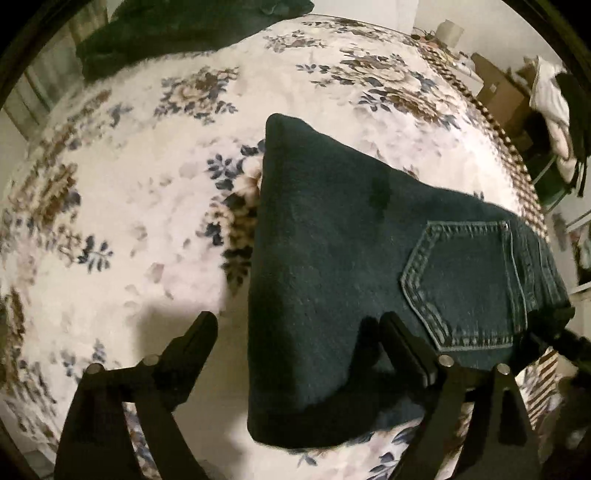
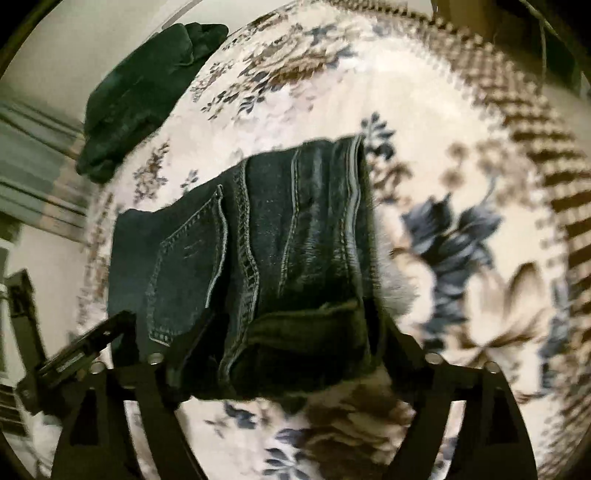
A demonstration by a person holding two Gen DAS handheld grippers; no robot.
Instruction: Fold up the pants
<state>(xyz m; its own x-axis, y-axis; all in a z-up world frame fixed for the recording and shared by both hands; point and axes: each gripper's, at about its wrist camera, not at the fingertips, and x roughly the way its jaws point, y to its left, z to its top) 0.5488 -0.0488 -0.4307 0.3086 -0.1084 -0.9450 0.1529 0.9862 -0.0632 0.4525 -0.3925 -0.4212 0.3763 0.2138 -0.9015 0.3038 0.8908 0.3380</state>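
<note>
Dark blue jeans (image 1: 351, 258) lie folded into a compact stack on a floral blanket (image 1: 140, 192), back pocket (image 1: 469, 280) on top. My left gripper (image 1: 299, 325) is open just above the near edge of the stack, its right finger (image 1: 402, 343) over the denim, its left finger (image 1: 192, 343) over the blanket. In the right wrist view the jeans (image 2: 266, 251) show their waistband end and seams. My right gripper (image 2: 291, 325) is open, its jaws standing either side of that end; whether they touch the denim I cannot tell.
A second dark garment (image 1: 177, 33) lies bunched at the far edge of the bed; it also shows in the right wrist view (image 2: 140, 96). Cardboard boxes (image 1: 498, 88) and hanging clothes (image 1: 554, 107) stand beyond the right bed edge. The left gripper's body (image 2: 81, 354) shows at lower left.
</note>
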